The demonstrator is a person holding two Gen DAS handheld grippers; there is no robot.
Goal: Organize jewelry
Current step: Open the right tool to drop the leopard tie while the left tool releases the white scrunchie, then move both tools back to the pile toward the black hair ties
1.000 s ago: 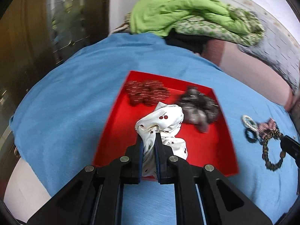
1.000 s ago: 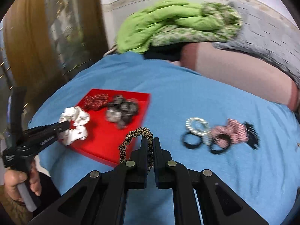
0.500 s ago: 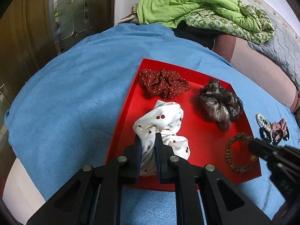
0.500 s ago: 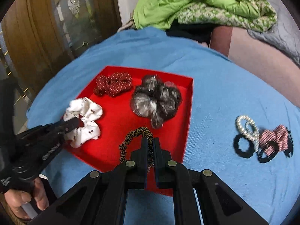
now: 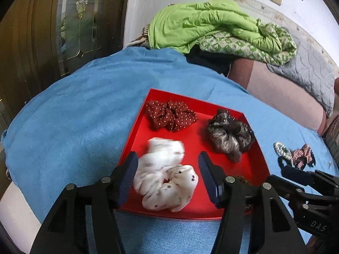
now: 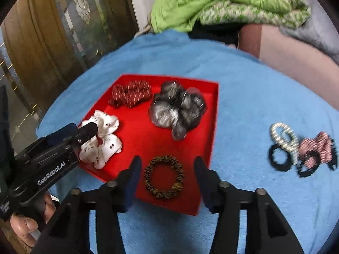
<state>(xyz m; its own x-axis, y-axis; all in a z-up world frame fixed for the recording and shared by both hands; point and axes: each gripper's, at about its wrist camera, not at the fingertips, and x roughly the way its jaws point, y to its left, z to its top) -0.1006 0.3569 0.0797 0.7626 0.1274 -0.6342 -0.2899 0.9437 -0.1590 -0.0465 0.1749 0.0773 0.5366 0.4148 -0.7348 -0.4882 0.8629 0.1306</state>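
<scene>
A red tray (image 5: 139,124) (image 6: 211,127) lies on the blue cloth. In it are a dark red dotted scrunchie (image 5: 171,118) (image 6: 130,94), a grey-brown scrunchie (image 5: 229,138) (image 6: 178,110), a white cherry-print scrunchie (image 5: 165,176) (image 6: 101,139) and a leopard-print hair tie (image 6: 163,176). My left gripper (image 5: 167,176) is open with the white scrunchie lying between its fingers. My right gripper (image 6: 166,180) is open around the leopard tie, which lies on the tray. The left gripper also shows in the right wrist view (image 6: 70,139).
On the cloth right of the tray lie a pearl band (image 6: 284,137) (image 5: 282,151), black hair ties (image 6: 278,158) and a striped pink scrunchie (image 6: 315,149) (image 5: 302,155). A green blanket pile (image 5: 211,27) sits at the back. A wooden door (image 5: 31,42) stands at the left.
Both grippers have opened. The white scrunchie and the leopard tie were let go and now lie on the tray. The right gripper moved left over the tray beforehand.
</scene>
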